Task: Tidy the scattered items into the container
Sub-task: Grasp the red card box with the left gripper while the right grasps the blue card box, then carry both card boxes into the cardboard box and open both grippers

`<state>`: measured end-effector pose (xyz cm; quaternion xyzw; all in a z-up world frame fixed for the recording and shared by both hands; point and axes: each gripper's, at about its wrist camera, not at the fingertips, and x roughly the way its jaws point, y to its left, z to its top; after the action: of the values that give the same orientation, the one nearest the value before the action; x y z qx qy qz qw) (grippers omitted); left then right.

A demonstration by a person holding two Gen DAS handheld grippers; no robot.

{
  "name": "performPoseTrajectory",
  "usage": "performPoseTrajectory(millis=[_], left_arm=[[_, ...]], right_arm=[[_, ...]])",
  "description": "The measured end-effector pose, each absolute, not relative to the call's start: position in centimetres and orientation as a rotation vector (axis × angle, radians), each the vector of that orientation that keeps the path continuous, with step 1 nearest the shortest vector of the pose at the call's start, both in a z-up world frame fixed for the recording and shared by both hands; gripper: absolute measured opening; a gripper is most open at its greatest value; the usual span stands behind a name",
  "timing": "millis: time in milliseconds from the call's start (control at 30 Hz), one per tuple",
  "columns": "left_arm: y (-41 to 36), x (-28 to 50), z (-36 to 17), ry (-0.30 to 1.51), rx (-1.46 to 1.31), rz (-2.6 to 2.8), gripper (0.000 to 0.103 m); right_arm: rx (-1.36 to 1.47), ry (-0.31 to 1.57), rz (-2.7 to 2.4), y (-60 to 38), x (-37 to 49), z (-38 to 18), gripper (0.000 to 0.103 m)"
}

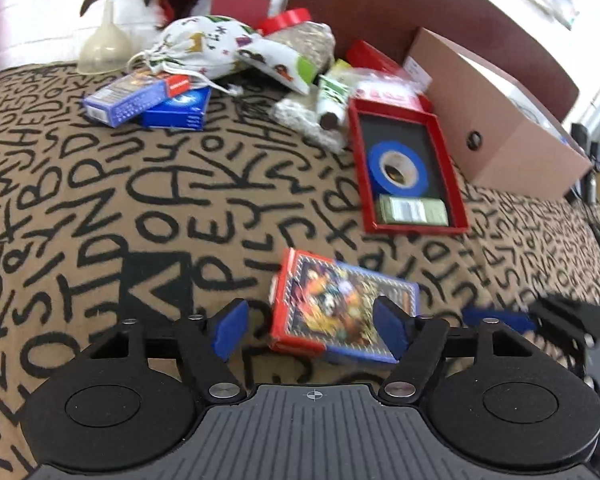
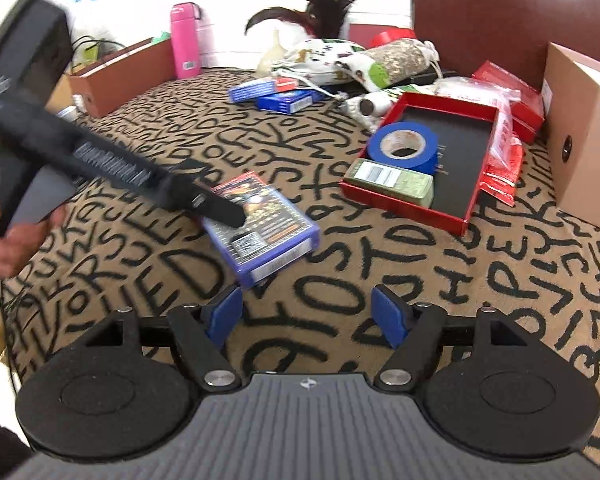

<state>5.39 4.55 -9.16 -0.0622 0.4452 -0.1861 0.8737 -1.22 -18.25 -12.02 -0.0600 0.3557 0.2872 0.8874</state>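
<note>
We bring the left gripper [image 1: 314,330], jaws spread wide, around the card box [image 1: 340,306] at lower centre, and judge closing next, then carrying to the red tray [image 1: 456,184] upper right; the right gripper [image 2: 312,316] hangs open, empty.

A tape roll [image 2: 403,146] and a small box [image 2: 391,182] are lying in the tray [image 2: 474,204]; a card box [image 2: 266,229] is sitting nearer, left of it.
</note>
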Motion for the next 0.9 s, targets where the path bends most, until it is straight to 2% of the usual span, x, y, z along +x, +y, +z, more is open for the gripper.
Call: performPoseTrajectory(millis=[100,133,200,233,267,300,333,400,433,500,733,900], left_arm=[[3.6,5.9,-9.3,0.938,-0.093,-0.405,0.080],[3.2,5.8,-9.4,0.940,-0.072,-0.418,0.068],[2.6,5.3,-9.1,0.940,-0.039,-0.444,0.059],[2.4,5.1,-9.1,0.947,-0.037,-0.467,0.057],[2.4,4.9,-9.1,0.952,-0.034,-0.479,0.057],[2.4,4.7,-9.2,0.948,-0.032,-0.479,0.063],[2.5,4.7,-9.3,0.945,-0.038,-0.477,0.073],[2.6,5.0,-9.5,0.948,-0.057,-0.461,0.076],[2.6,5.0,-9.5,0.950,-0.061,-0.460,0.073],[2.1,5.0,-9.3,0.944,-0.047,-0.460,0.056],[0.2,3.5,-7.6,0.909,0.006,-0.424,0.048],[-2.7,3.7,-5.0,0.843,0.008,-0.471,0.048]], right_arm=[[-0.117,0.740,0.577,-17.6,-1.1,-12.2,0.072],[-0.116,0.738,0.573,-17.3,-1.0,-12.2,0.072],[-0.121,0.733,0.584,-16.7,-0.7,-12.2,0.070],[-0.126,0.732,0.597,-16.4,-0.6,-12.2,0.066],[-0.134,0.731,0.611,-16.1,-0.6,-12.1,0.062],[-0.144,0.727,0.624,-15.9,-0.6,-12.1,0.062],[-0.161,0.723,0.624,-15.7,-0.7,-12.2,0.062],[-0.179,0.717,0.625,-15.7,-0.8,-12.4,0.060],[-0.172,0.717,0.627,-15.8,-0.7,-12.4,0.060],[-0.160,0.717,0.625,-15.9,-0.6,-12.5,0.060],[-0.126,0.725,0.599,-16.4,-1.2,-11.9,0.055],[-0.088,0.681,0.551,-19.0,-2.0,-10.1,0.055]])
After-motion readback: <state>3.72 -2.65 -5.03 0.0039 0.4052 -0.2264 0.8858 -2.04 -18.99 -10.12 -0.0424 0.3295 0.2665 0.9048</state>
